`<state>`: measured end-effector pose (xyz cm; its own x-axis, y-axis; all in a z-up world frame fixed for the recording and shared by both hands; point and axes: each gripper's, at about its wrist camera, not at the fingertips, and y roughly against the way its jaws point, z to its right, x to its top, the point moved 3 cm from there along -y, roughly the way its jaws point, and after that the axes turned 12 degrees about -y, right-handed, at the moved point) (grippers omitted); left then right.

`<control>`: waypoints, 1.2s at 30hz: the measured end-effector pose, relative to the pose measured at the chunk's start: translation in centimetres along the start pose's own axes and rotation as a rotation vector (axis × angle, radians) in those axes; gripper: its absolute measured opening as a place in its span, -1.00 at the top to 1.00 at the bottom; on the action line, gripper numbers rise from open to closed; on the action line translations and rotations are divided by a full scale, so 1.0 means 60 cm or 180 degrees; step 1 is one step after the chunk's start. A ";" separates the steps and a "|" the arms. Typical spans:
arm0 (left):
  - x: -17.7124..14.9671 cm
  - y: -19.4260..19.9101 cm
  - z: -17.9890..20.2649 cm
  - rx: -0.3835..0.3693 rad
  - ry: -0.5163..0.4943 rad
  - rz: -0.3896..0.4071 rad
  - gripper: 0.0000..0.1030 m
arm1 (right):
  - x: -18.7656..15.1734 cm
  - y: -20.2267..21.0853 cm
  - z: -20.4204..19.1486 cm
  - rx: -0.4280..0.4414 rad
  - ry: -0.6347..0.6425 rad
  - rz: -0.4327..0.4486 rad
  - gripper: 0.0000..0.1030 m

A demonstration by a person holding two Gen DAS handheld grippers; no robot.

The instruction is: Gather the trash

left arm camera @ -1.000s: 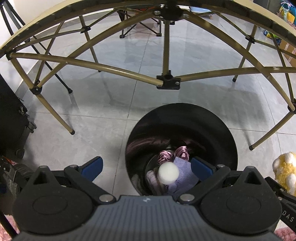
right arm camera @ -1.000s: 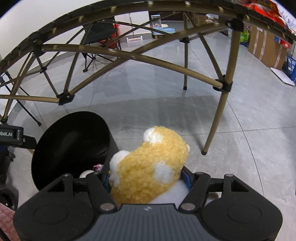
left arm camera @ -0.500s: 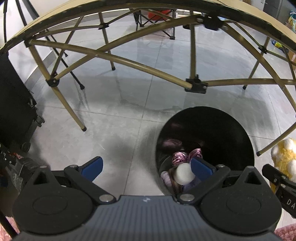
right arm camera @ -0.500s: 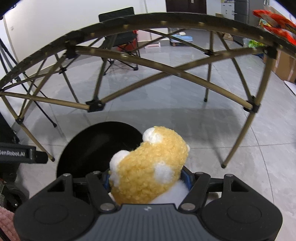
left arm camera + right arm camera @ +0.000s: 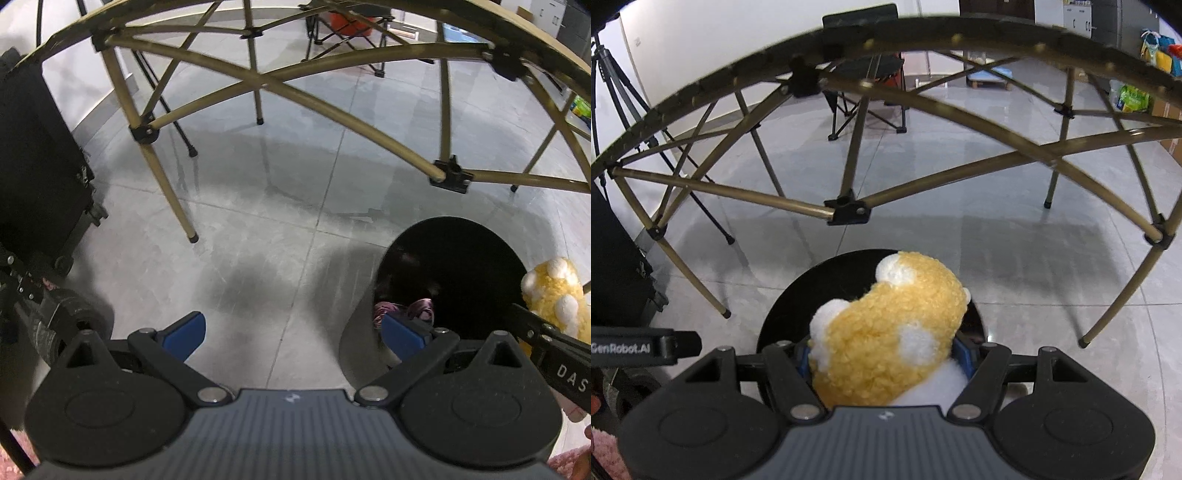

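yellow plush toy [image 5: 886,332] pinched in right gripper [image 5: 884,356]; left view alone shows left gripper [image 5: 291,332] spread, empty.

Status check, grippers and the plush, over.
Left gripper open, empty. Right gripper shut on plush, over the black bin. Nothing between plush and bin mouth.

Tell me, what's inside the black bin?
In the black bin, the left wrist view shows only shiny pink crumpled wrappers. The rest is dark or hidden behind the left gripper. In the right wrist view the yellow plush toy covers the opening.
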<state>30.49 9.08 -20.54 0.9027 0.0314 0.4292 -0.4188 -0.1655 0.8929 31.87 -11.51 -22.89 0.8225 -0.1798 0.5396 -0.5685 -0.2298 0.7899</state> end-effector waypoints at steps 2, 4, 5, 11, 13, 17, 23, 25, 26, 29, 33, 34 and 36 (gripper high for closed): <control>-0.002 -0.004 -0.010 0.0014 0.0036 -0.0023 -1.00 | 0.002 -0.012 -0.009 0.0000 -0.0013 -0.0050 -0.30; -0.004 -0.006 -0.018 0.0024 0.0060 -0.0041 -1.00 | 0.003 -0.022 -0.015 -0.0005 -0.0016 -0.0083 -0.30; -0.004 -0.009 -0.021 0.0028 0.0066 -0.0049 -1.00 | 0.004 -0.027 -0.019 -0.0013 -0.0013 -0.0097 -0.30; -0.011 -0.020 -0.035 0.0072 0.0109 -0.0116 -1.00 | 0.002 -0.062 -0.034 -0.0074 -0.0028 -0.0261 -0.30; -0.013 -0.023 -0.040 0.0084 0.0119 -0.0136 -1.00 | 0.001 -0.074 -0.037 -0.0119 -0.0028 -0.0319 -0.30; -0.016 -0.030 -0.049 0.0092 0.0138 -0.0173 -1.00 | -0.002 -0.094 -0.040 -0.0186 -0.0017 -0.0414 -0.30; -0.017 -0.031 -0.052 0.0091 0.0138 -0.0186 -1.00 | -0.006 -0.106 -0.046 -0.0207 0.0027 -0.0461 -0.31; -0.017 -0.031 -0.052 0.0091 0.0142 -0.0186 -1.00 | -0.006 -0.109 -0.050 -0.0209 0.0046 -0.0470 -0.39; -0.017 -0.031 -0.052 0.0091 0.0143 -0.0187 -1.00 | -0.005 -0.110 -0.050 -0.0211 0.0045 -0.0476 -0.41; -0.018 -0.032 -0.054 0.0087 0.0151 -0.0191 -1.00 | -0.001 -0.111 -0.052 -0.0227 0.0041 -0.0486 -0.81; -0.021 -0.031 -0.058 0.0079 0.0151 -0.0182 -1.00 | 0.000 -0.111 -0.049 -0.0263 0.0031 -0.0509 -1.00; -0.021 -0.031 -0.059 0.0078 0.0153 -0.0182 -1.00 | -0.001 -0.112 -0.048 -0.0259 0.0021 -0.0536 -1.00; -0.022 -0.030 -0.059 0.0076 0.0154 -0.0177 -1.00 | -0.003 -0.113 -0.047 -0.0254 0.0021 -0.0563 -1.00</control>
<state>29.73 12.81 -22.25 0.9184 0.0887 0.3856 -0.3651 -0.1855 0.9123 35.59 -7.23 -27.52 0.9097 -0.1371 0.3919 -0.4120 -0.1806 0.8931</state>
